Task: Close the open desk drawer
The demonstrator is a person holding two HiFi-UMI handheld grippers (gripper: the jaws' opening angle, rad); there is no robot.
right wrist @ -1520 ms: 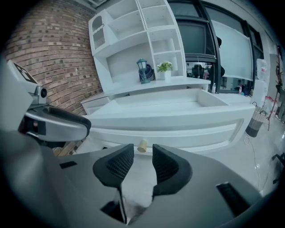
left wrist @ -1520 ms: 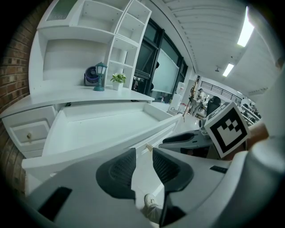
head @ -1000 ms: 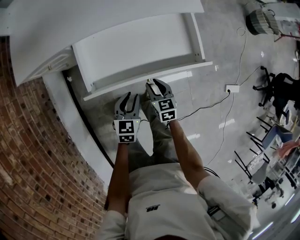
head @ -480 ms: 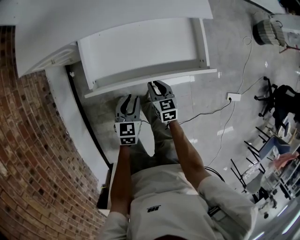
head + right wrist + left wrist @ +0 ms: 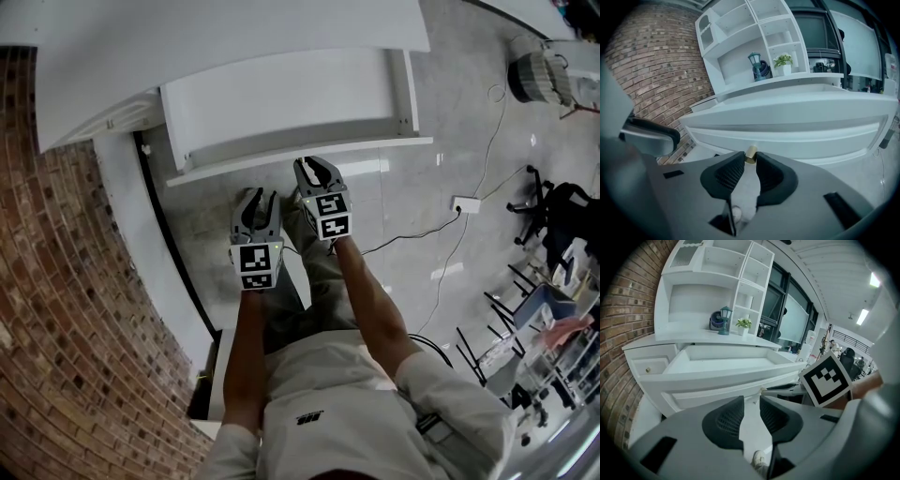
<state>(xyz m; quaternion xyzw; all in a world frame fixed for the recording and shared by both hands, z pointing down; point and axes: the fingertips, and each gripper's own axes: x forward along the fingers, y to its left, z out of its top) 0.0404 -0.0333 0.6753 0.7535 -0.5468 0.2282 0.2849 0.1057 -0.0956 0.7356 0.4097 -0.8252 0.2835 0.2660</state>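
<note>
White desk drawer (image 5: 281, 103) stands pulled well out from under the desk top (image 5: 234, 28). R gripper (image 5: 312, 167) is up at the drawer's front panel (image 5: 375, 147), jaw tips pinching the small brass knob (image 5: 750, 154). L gripper (image 5: 258, 195) hangs just beside it, a bit back from the panel, jaws just closed down to a thin gap w/ nothing between them.

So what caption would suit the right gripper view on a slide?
Right gripper pinching the brass knob on the open white desk drawer.
</note>
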